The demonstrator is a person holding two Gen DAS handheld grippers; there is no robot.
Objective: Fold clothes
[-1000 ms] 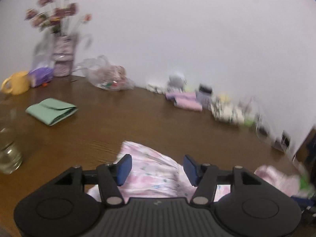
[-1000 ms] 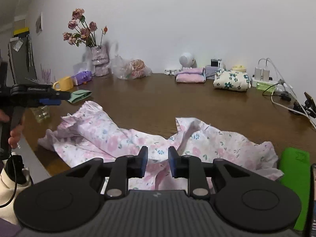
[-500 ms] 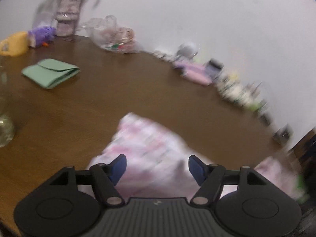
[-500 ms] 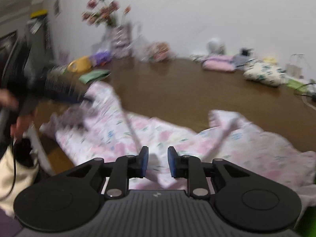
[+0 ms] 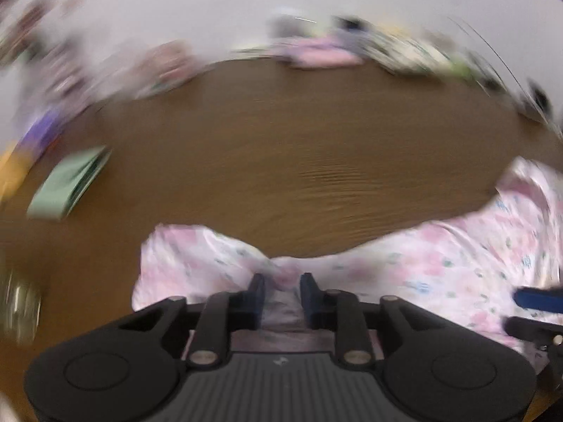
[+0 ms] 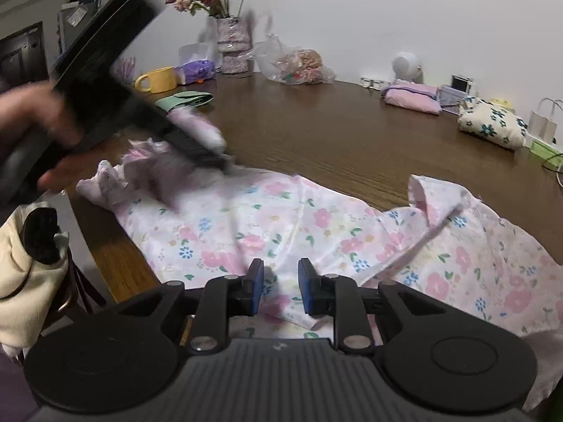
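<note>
A pink floral garment lies spread along the near edge of the brown wooden table; it also shows in the left wrist view. My left gripper is shut on a bunched fold of the garment at its left end. In the right wrist view that gripper appears blurred, pressed into the rumpled cloth. My right gripper hovers just over the garment's front edge, jaws narrowly apart, with cloth below them and nothing clearly pinched.
A folded green cloth, yellow mug, flower vase and plastic bag stand at the back left. Folded pink clothes, a floral bundle and chargers line the back right. A chair with a cream bag stands left.
My left gripper has swung down and right onto the garment and closed on a fold. The garment is pulled flatter. My right gripper moved slightly, jaws still close together.
</note>
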